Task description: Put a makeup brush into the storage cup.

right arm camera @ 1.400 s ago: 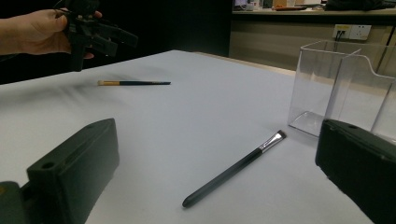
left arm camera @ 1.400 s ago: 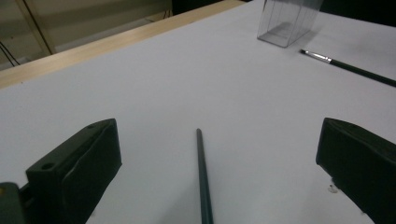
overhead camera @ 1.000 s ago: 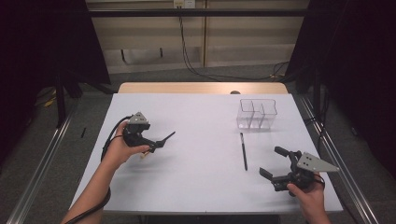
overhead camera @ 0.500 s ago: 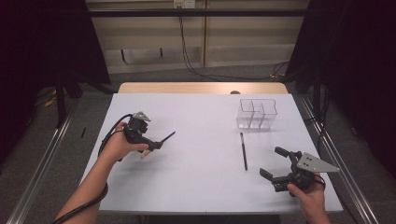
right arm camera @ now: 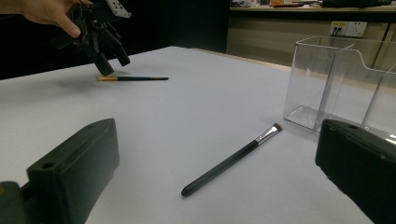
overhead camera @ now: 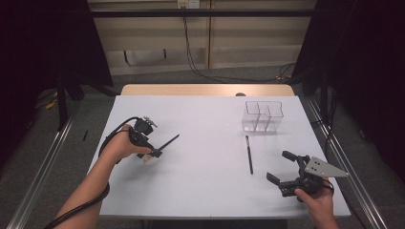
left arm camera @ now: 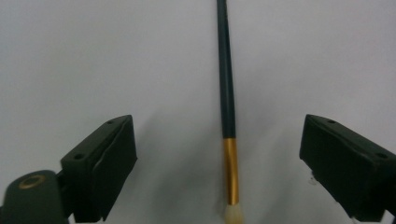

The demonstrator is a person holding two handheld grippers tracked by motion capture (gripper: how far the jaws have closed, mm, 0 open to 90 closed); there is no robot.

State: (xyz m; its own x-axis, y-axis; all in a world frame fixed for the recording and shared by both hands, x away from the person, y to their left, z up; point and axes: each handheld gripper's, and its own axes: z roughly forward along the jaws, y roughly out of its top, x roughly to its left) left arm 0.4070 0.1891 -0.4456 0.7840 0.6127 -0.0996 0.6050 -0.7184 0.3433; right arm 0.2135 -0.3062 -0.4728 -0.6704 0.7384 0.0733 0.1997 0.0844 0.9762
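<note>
A brush with a dark handle, gold ferrule and pale tip (left arm camera: 226, 93) lies on the white table (overhead camera: 210, 191) at the left. My left gripper (left arm camera: 217, 125) hangs just over its tip end. The brush lies between the jaws, which have just been closing a little and stand well apart without touching it. In the high view this gripper (overhead camera: 150, 151) points down at the brush (overhead camera: 169, 141). My right gripper (overhead camera: 281, 166) rests open near the front right corner, with nothing between its jaws. From the right gripper (right arm camera: 219, 135) a black brush (right arm camera: 231, 161) lies ahead on the table.
A clear plastic organiser with compartments (overhead camera: 262, 116) stands at the back right, and the black brush (overhead camera: 249, 153) lies in front of it. In the right gripper view the left gripper (right arm camera: 100, 42) is far off beside the gold brush (right arm camera: 133, 78).
The left forearm has swung slightly outward and the left gripper has shifted a little over the brush's end. The right gripper and both brushes have stayed put.
</note>
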